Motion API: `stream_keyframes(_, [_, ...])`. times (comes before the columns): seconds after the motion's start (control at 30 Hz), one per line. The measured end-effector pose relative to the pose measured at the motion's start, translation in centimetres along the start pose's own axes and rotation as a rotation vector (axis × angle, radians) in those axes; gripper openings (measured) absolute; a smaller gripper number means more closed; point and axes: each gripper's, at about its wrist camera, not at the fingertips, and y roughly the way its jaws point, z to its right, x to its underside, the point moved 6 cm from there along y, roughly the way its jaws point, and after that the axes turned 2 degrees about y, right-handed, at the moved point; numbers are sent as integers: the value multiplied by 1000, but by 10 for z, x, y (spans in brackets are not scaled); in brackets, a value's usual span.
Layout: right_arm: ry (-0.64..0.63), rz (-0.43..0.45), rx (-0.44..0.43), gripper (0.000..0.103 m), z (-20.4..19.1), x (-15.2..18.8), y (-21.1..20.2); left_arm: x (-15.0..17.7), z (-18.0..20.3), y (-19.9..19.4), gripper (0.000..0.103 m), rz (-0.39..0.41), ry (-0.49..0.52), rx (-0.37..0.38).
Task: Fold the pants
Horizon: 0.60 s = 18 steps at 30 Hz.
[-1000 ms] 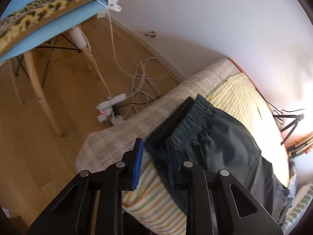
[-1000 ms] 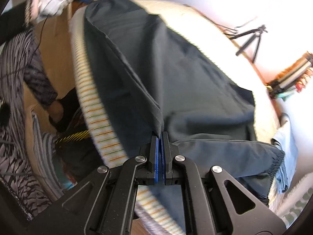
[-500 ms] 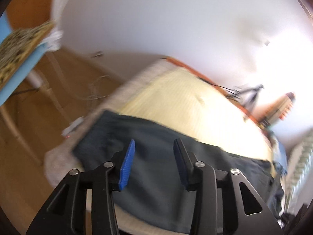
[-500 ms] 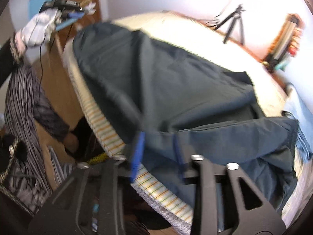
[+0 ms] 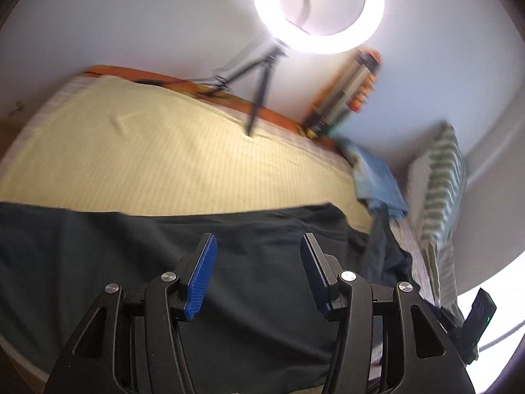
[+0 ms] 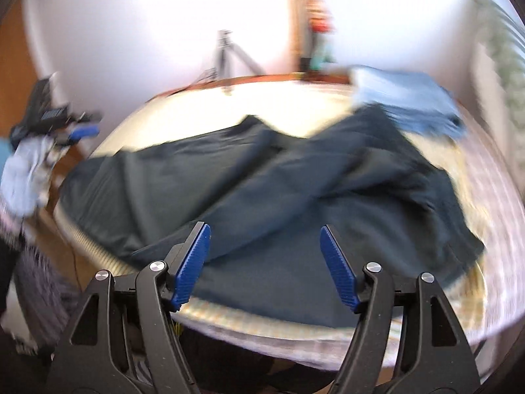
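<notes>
Dark teal pants (image 5: 131, 262) lie spread along the near side of a bed with a pale yellow striped sheet (image 5: 147, 157). In the right wrist view the pants (image 6: 262, 197) show loosely folded, one leg lying across the other. My left gripper (image 5: 256, 256) is open and empty, hovering above the pants. My right gripper (image 6: 264, 249) is open and empty above the near edge of the pants. The left gripper (image 6: 78, 131) also shows at the far left of the right wrist view.
A ring light on a tripod (image 5: 318, 6) stands at the bed's far edge by the wall. A light blue folded garment (image 5: 380, 184) lies at the right of the bed, beside a green striped pillow (image 5: 443, 190). The bed's near edge (image 6: 295, 321) drops to the floor.
My right gripper opened and let go of the pants fabric, then drew back. My left gripper left the waistband end, opened wider and swung up to face the bed and wall.
</notes>
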Motion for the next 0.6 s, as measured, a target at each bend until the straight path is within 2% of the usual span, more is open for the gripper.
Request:
stream_keyframes(0.03, [47,6,19,72,14,-1,-2,1,17,13,52,-24,17,25])
stream_keyframes(0.1, [123,14,56,73,39,0,-6,5,41,30,61,-61,43,64])
stream_keyframes(0.33, [299,65,134,73,106,6,-21,15,131,91,62,-205,154,199])
stream_keyframes(0.37, [324,71,140,73,115,8,-22,16,144,102,65,-229,167,213])
stream_keyframes(0.6, [498,96,174,73,171,21,-24,13,200,173,66,-333,202,229])
